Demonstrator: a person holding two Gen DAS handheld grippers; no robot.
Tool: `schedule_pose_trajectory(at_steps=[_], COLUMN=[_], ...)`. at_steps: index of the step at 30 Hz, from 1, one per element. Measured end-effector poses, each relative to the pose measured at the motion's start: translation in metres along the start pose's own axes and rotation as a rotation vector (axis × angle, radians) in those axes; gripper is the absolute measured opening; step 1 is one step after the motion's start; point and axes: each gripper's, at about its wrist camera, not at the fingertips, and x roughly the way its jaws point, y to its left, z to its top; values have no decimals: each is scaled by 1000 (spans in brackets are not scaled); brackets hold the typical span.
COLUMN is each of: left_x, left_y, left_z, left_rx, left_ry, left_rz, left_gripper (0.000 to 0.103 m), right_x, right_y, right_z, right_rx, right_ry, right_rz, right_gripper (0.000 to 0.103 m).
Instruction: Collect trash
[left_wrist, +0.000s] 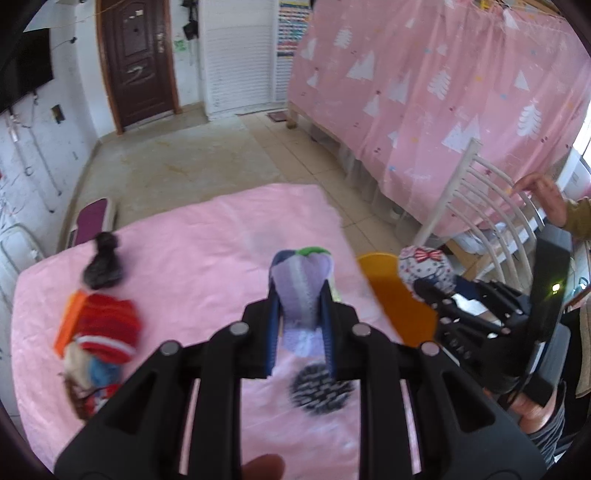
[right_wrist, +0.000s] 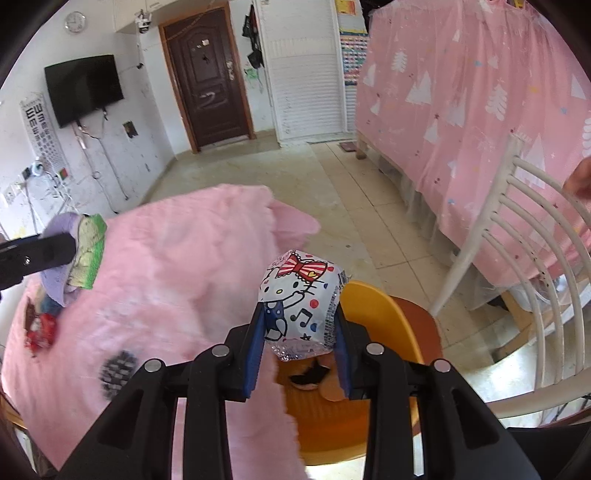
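Gripping a cartoon-print wrapper (right_wrist: 299, 306), the right tool (right_wrist: 301, 354) hangs over the orange bin (right_wrist: 384, 306) at the worktop's (left_wrist: 207, 236) right edge; dark scraps (right_wrist: 308, 374) lie inside. Left tool (left_wrist: 301, 325) clamps a lilac wrapper (left_wrist: 301, 291).

Brown door (right_wrist: 212, 85), pink curtain (right_wrist: 461, 92), tiled floor (right_wrist: 280, 170)

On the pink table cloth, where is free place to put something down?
The far middle of the pink cloth is bare, between the black wrapper and the far right corner. The left edge is crowded: red wrapper and orange packet. A black-white patterned piece occupies the near middle.
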Motion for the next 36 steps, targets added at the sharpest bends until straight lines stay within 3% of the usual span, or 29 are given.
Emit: schedule_pose_trajectory(at_steps=[8, 18, 19, 21, 23, 27, 32, 36], left_x=[43, 86, 88, 90, 91, 87, 70, 54], left_y=[-54, -93, -95, -96, -96, -93, -80, -67], left_z=[11, 18, 18, 19, 20, 20, 20, 21], left_rx=[36, 69, 72, 71, 65, 60, 45, 30], left_ry=[41, 93, 98, 103, 103, 98, 73, 56], left_rz=[-58, -62, -64, -61, -62, -54, -51, -50], left_gripper=[19, 22, 24, 40, 47, 47, 47, 47], right_x=[29, 41, 41, 41, 41, 43, 41, 37], right_y=[-29, -56, -58, -59, -60, -59, -50, -39], right_z=[-9, -16, -17, -17, -17, -16, -12, -7], right_rx=[14, 53, 57, 58, 61, 65, 59, 45], right_ry=[58, 82, 84, 84, 86, 88, 80, 74], right_rz=[-22, -9, -5, -6, 0, 9, 10, 8], right_gripper=[23, 23, 23, 23, 25, 31, 46, 47])
